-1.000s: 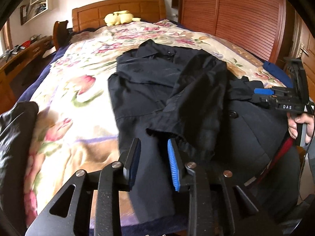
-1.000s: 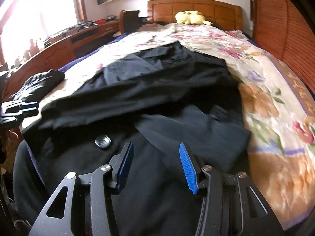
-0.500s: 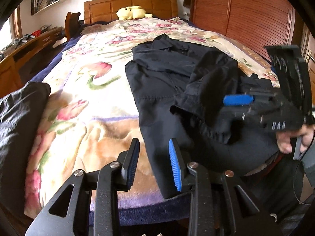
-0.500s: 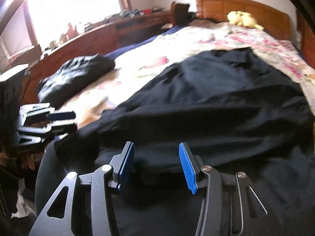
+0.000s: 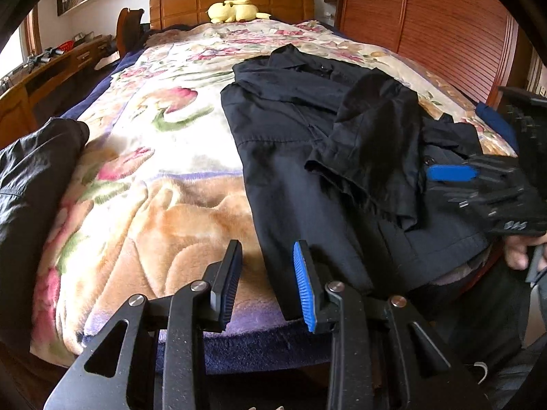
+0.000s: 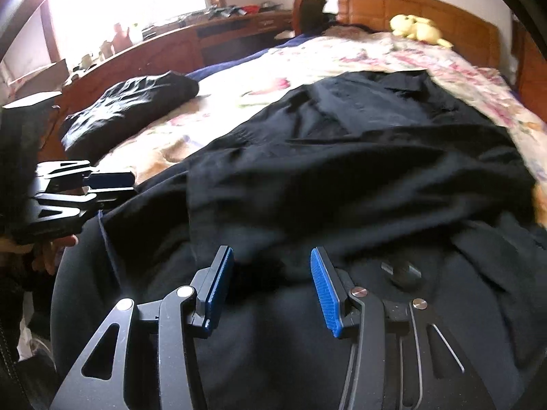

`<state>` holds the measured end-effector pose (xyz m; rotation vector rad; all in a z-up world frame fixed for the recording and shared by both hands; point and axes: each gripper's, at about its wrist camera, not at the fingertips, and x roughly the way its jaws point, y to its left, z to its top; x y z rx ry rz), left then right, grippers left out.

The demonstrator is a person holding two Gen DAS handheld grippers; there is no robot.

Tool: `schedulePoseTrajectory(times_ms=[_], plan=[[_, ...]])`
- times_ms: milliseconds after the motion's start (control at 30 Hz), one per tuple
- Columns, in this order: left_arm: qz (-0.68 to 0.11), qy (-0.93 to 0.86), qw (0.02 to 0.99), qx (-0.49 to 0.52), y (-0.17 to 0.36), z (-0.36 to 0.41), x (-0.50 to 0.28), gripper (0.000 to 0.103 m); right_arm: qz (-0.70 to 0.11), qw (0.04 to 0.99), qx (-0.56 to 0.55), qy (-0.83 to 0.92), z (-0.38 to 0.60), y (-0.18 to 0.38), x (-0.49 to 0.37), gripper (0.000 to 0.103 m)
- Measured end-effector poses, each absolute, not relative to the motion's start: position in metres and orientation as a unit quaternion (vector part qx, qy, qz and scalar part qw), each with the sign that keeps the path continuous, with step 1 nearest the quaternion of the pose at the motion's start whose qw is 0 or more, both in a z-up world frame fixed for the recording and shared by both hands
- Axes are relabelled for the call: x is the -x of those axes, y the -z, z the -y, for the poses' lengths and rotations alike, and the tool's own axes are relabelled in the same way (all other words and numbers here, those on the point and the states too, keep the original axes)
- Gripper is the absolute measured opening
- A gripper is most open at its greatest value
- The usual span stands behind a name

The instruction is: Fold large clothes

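Black coat (image 5: 294,130) lies spread on the floral blanket (image 5: 160,157) of a wooden bed, collar twd the headboard (image 5: 232,0), hem at the foot edge nearest the cams; one sleeve (image 5: 372,147) is folded across the coat's front; a round button (image 6: 400,271) shows nr the hem in the rt wrist view.

L gripper (image 5: 266,280) hovers over the foot edge where the coat's lower left corner meets the blanket; jaws apart, nothing between them.

R gripper (image 6: 270,287) hangs above the coat's lower front, jaws apart, no cloth pinched; seen from the L cam it sits at the coat's rt side w/ a hand (image 5: 519,253) on its grip.

Only writing: white letters on the R gripper's body, too blurred to read.

Yellow plush toy (image 5: 236,10) rests by the headboard; a second dark garment (image 6: 130,109) lies bunched on the bed's left edge.
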<state>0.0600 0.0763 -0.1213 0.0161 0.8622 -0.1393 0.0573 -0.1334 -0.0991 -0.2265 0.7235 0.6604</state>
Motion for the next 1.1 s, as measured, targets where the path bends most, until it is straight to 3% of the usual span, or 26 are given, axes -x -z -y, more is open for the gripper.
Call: schedulePoseTrajectory(times_ms=[400, 567, 1100], plan=[[-0.414, 0.044, 0.909, -0.012, 0.128, -0.074, -0.060, 0.032, -0.357, 0.917, 0.077, -0.160, 0.278, 0.087, -0.032, 0.049], [-0.421, 0.044, 0.906, -0.002, 0.127, -0.076, -0.062, 0.032, -0.366, 0.921, 0.036, -0.127, 0.314, 0.092, -0.023, 0.063], [-0.436, 0.042, 0.899, -0.011, 0.122, -0.070, -0.049, 0.032, -0.378, 0.919, 0.046, -0.103, 0.321, 0.112, -0.026, 0.066]])
